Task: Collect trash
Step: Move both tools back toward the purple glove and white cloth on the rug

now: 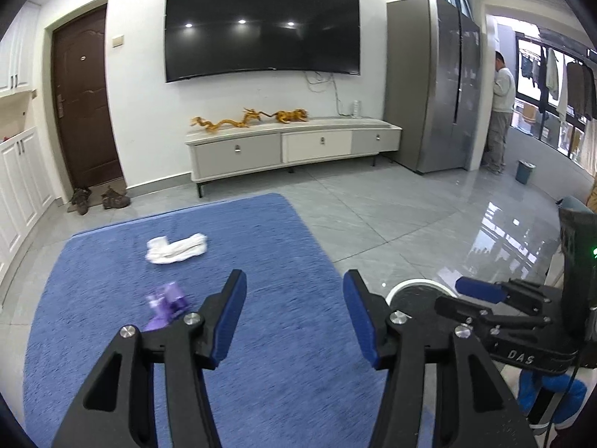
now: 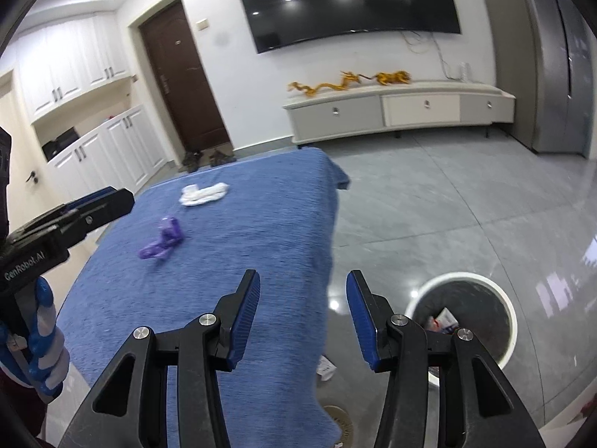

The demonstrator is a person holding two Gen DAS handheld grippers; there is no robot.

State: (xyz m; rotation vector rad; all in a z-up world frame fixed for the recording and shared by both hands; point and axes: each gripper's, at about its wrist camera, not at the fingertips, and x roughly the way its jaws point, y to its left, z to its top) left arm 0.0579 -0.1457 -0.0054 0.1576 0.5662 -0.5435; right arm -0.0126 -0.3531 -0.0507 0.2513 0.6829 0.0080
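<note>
1. Blue cloth covers the worktop (image 2: 238,246); a purple wrapper (image 2: 162,243) and a white crumpled tissue (image 2: 203,194) are left on it, beyond both grippers.
2. The left gripper (image 1: 294,313) and right gripper (image 2: 303,321) are held with jaws apart, nothing between them.
3. The bin (image 2: 462,280) is set on the floor just beside the worktop's right edge, probably for short drops; open tiled floor is seen past it.

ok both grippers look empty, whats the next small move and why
Probably bring the left gripper down toward the purple wrapper, the nearer piece still lying on the blue cloth. Both grippers are open and hold nothing, the right gripper is beside the bin, and the white wad lies farther back.
</note>
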